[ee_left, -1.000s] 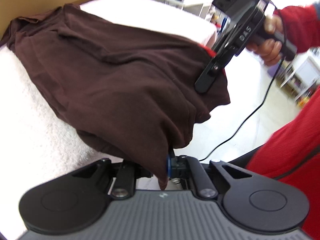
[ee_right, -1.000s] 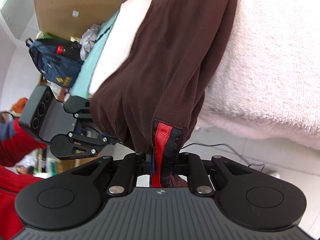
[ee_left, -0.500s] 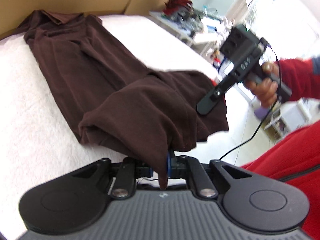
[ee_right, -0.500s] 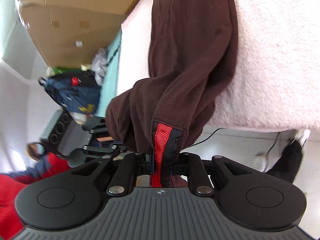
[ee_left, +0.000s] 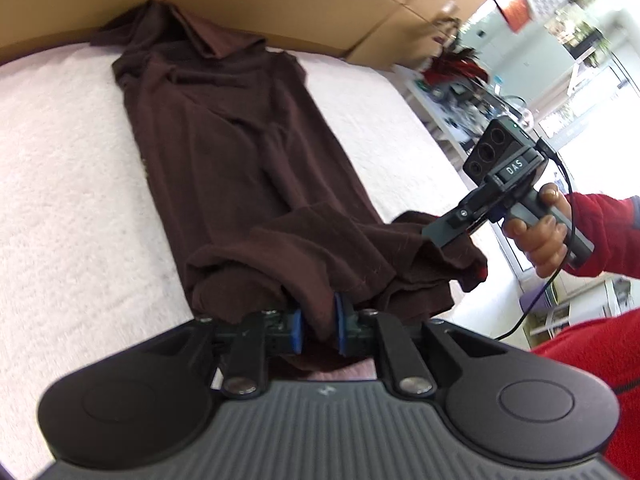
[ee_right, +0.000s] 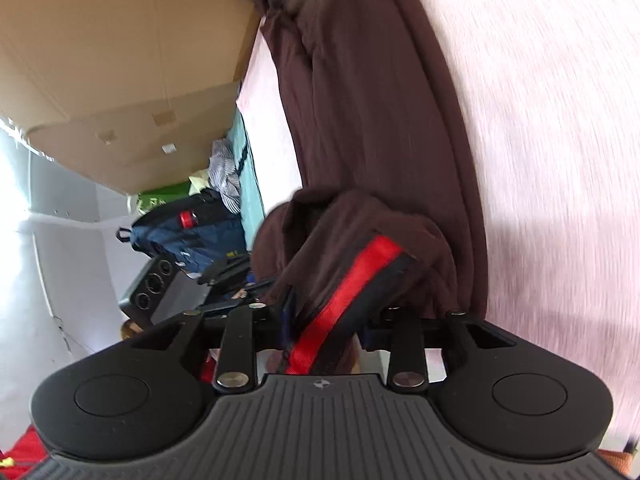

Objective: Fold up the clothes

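A dark brown garment (ee_left: 240, 160) lies lengthwise on the pale fleecy cover (ee_left: 60, 160), with its near end bunched up at the edge. My left gripper (ee_left: 318, 330) has that bunched hem between its blue pads, which still touch the cloth while the jaws are opening slightly. In the right wrist view the garment (ee_right: 360, 120) runs away from me. Its red and black ribbon edge (ee_right: 360, 276) lies slack and slanted between the parted fingers of my right gripper (ee_right: 326, 326), whose jaws are opening. The right gripper (ee_left: 444, 236) also shows in the left wrist view, at the hem's right corner.
Cardboard boxes (ee_left: 280, 0) stand along the far side of the cover. A cluttered white shelf (ee_left: 460, 92) is at the right, beyond the edge. A blue backpack (ee_right: 188, 236) sits on the floor to the left. A red sleeve (ee_left: 600, 232) and a black cable (ee_left: 532, 304) are near the right gripper.
Both grippers have moved along with the hem, and the garment now lies stretched out on the cover. The right jaws have parted and the ribbon edge has gone slack and tilted.
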Demonstrator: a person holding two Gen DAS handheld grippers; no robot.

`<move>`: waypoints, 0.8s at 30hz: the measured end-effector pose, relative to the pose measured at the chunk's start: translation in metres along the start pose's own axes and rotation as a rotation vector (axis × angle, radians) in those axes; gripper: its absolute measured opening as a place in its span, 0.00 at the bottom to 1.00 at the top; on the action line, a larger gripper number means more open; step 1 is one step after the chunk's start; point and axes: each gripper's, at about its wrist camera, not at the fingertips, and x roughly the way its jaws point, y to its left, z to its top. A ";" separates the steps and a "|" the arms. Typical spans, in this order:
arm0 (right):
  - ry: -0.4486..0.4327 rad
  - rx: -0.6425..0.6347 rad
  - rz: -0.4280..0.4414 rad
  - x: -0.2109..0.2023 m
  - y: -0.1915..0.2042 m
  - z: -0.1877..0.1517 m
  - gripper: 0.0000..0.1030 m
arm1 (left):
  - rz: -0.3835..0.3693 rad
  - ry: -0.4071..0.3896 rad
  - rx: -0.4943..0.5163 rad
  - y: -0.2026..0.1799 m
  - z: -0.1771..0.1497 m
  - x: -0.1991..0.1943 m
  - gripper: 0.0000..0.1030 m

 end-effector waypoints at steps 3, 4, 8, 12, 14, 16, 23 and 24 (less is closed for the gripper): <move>0.021 0.032 0.025 0.002 -0.001 0.022 0.43 | 0.013 -0.010 -0.043 0.005 0.014 0.005 0.10; 0.022 0.043 0.038 0.002 -0.001 0.028 0.45 | 0.011 -0.014 -0.064 0.008 0.020 0.006 0.10; 0.032 0.120 0.088 -0.002 -0.011 0.043 0.52 | 0.018 -0.046 -0.131 0.019 0.041 0.002 0.23; 0.034 0.180 0.170 -0.007 -0.014 0.048 0.64 | 0.067 -0.095 -0.197 0.033 0.057 -0.008 0.42; 0.016 0.214 0.225 -0.010 -0.015 0.048 0.66 | 0.100 -0.119 -0.237 0.043 0.063 -0.013 0.43; 0.001 0.228 0.275 -0.013 -0.012 0.050 0.66 | 0.136 -0.129 -0.259 0.051 0.066 -0.015 0.43; -0.224 -0.117 0.033 -0.058 0.047 0.042 0.66 | 0.326 -0.186 -0.128 0.033 0.055 -0.034 0.51; -0.284 -0.212 -0.054 -0.068 0.061 0.032 0.66 | 0.364 -0.173 -0.069 0.025 0.046 -0.034 0.54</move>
